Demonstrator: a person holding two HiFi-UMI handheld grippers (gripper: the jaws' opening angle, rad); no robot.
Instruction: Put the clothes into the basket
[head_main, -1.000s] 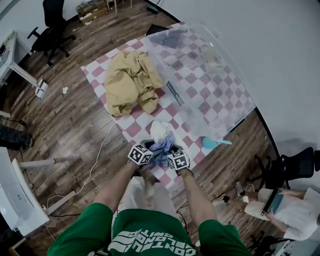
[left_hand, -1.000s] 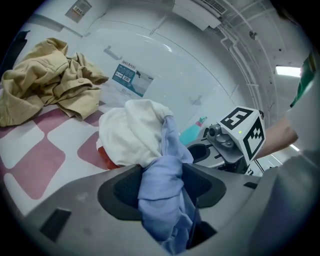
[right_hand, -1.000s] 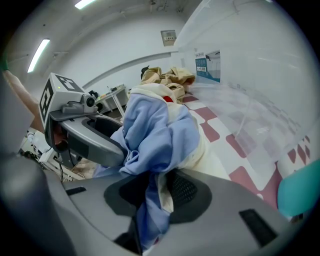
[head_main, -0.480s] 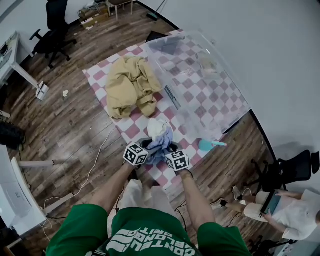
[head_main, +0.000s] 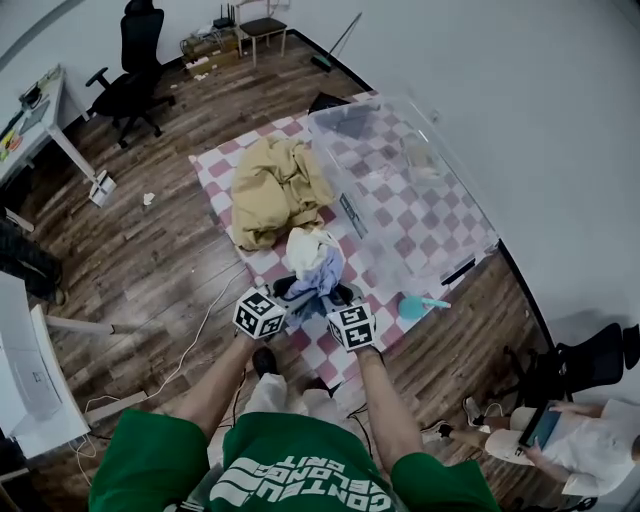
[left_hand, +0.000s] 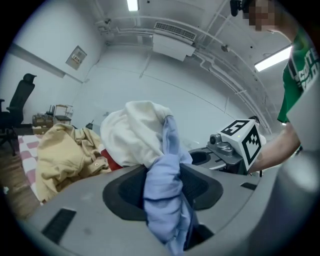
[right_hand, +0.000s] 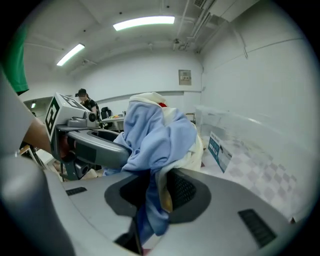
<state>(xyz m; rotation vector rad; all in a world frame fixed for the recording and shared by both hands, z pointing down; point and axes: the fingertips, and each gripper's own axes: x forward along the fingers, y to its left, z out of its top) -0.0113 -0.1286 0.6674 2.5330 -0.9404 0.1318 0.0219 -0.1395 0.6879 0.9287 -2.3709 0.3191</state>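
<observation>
Both grippers hold one bundle of clothes (head_main: 315, 262), light blue cloth wrapped with cream cloth, raised above the near edge of the checkered mat (head_main: 222, 166). My left gripper (head_main: 289, 293) has just been closing and is shut on the blue cloth (left_hand: 165, 180), which fills the gap at its tips (left_hand: 162, 172). From the other side, my right gripper (head_main: 340, 295) is shut on the same bundle (right_hand: 155, 135), with cloth hanging between its jaws (right_hand: 157, 182). The clear plastic basket (head_main: 345, 205) stands on the mat just beyond and to the right. A tan garment pile (head_main: 275, 188) lies left of it.
A teal scoop (head_main: 418, 305) lies by the mat's near right corner. A white cable (head_main: 200, 322) runs over the wood floor at left. An office chair (head_main: 135, 75) and a desk (head_main: 40, 115) stand far left. A seated person (head_main: 560, 445) is at bottom right.
Both grippers have risen together with the blue and cream bundle, lifting it off the mat. The tan pile and the basket have stayed put.
</observation>
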